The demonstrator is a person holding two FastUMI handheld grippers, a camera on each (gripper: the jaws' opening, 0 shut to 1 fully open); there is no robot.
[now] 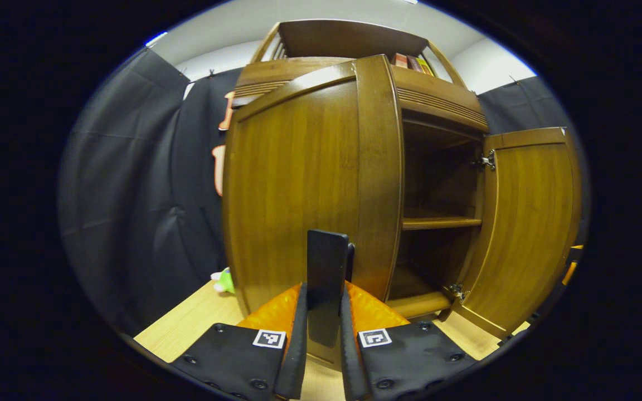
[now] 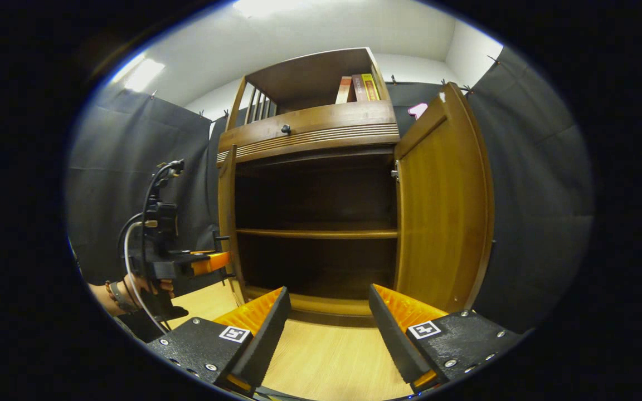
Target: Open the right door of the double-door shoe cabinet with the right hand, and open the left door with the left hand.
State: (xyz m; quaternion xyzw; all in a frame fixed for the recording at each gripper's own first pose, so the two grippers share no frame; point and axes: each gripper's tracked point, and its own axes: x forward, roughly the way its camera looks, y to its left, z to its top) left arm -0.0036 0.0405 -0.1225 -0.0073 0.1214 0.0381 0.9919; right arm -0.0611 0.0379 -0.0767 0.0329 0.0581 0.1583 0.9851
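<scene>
The left gripper (image 1: 324,312) is clamped on the left door's (image 1: 298,184) dark handle (image 1: 326,278); the right gripper (image 2: 329,328) is held wide apart, touching nothing; the right door (image 2: 443,206) stands open beside the shelf (image 2: 315,234).

Readable text: none is showing anywhere.
Gripper fingers (image 2: 236,334): carrying square black-and-white marker tags, no words.
Book spines (image 2: 358,88): lettering too small to read.

We see books (image 2: 358,88) upright on the top shelf, right end. Green toy (image 1: 224,281) on the surface (image 1: 187,326), left of the cabinet, against the black cloth (image 1: 131,195). White wall (image 2: 310,33) above.
</scene>
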